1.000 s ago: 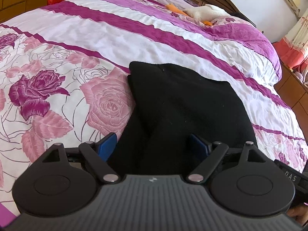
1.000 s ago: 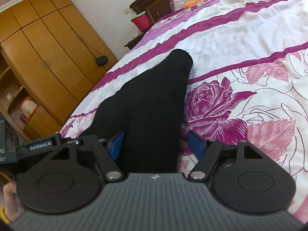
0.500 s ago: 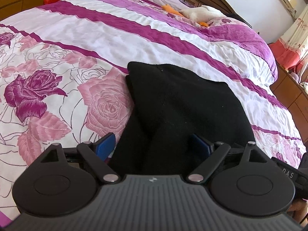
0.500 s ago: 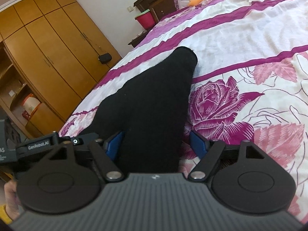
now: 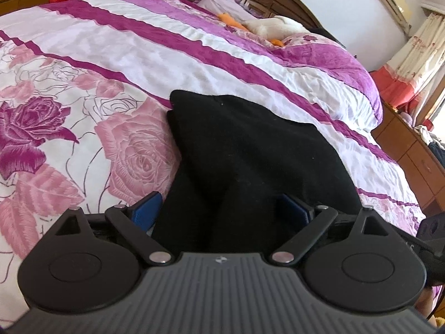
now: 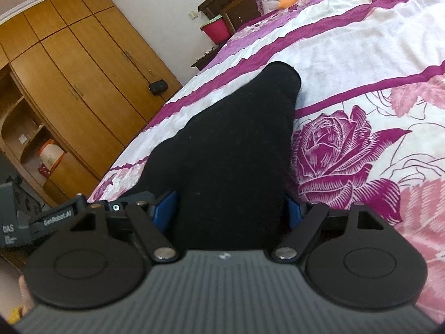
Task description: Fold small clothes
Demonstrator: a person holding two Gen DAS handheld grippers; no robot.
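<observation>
Both views are bright with soft daylight. In the left wrist view the light comes from the curtained window (image 5: pixel 414 55) at the far right. The white bedspread (image 5: pixel 155 53) is almost overexposed. The black garment (image 5: pixel 250 153) shows nearly no detail. Fisheye distortion bends the wardrobe (image 6: pixel 69 64), and the corners go dark.

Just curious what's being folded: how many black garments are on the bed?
1. One black garment lies on the floral bedspread, its near end between both tools' fingers. More could be hidden beneath it.
</observation>
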